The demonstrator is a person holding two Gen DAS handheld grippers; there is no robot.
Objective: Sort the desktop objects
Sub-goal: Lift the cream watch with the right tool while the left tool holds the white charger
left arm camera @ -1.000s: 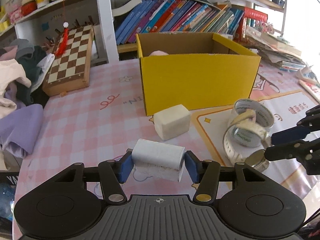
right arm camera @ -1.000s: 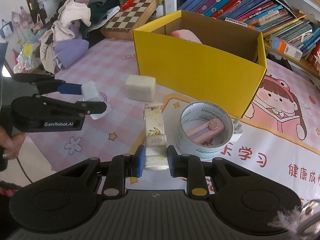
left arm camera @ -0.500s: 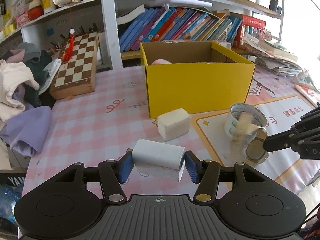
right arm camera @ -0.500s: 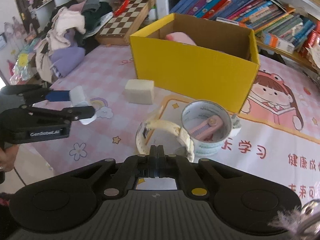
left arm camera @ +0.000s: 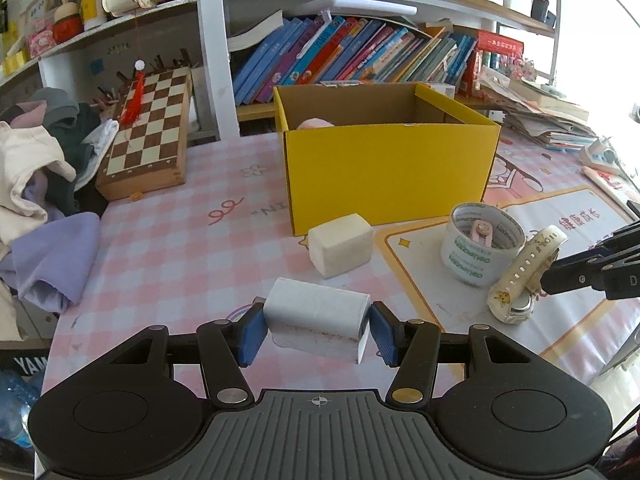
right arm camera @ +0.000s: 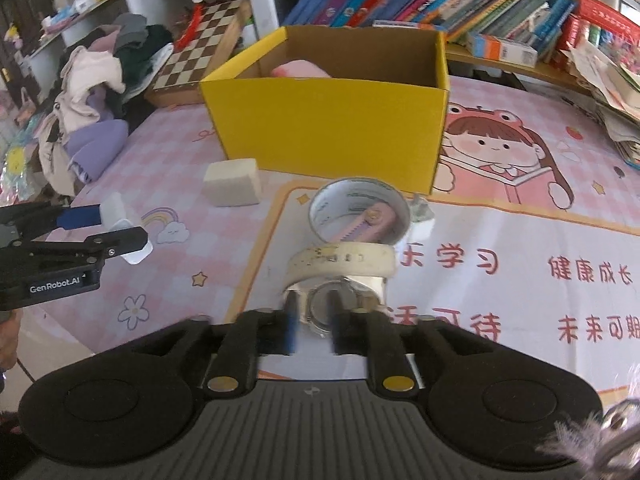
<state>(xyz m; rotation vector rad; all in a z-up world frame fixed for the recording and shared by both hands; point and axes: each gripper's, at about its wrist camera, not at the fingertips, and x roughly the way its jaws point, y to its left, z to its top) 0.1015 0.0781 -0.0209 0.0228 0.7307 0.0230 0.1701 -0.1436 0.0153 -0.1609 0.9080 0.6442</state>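
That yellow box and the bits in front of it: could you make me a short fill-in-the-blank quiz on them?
1. The left gripper holds a white ____.
2. A pink clip lies inside the ____.
3. The watch stands right in front of the ____ gripper.
4. The box is ____ outside.

Missing words: block; tape roll; right; yellow

"GenRobot.AI" on left tongs [right arm camera: 120,228]
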